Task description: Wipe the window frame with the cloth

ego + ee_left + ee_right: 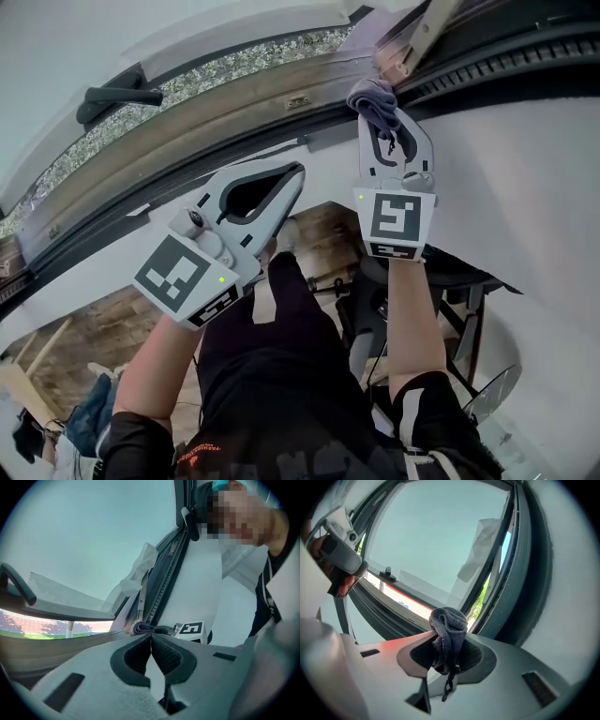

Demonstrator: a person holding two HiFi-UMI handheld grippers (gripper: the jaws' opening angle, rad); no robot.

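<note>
A crumpled grey cloth (373,97) is pinched in my right gripper (385,120), which is shut on it and presses it against the window frame (234,112) near the upper right corner. In the right gripper view the cloth (449,626) bulges out between the jaws, with the frame's dark upright (506,573) just behind. My left gripper (297,172) hangs left of it, a little below the frame, shut and holding nothing. The left gripper view shows its closed jaws (151,638), with the cloth (142,629) against the frame track (164,569) beyond.
A black window handle (117,97) sits on the sash at the left. A loose white film (480,550) hangs in the window corner. A metal stay arm (422,37) crosses the top right. Below are the person's legs, a wooden floor and a black chair (450,277).
</note>
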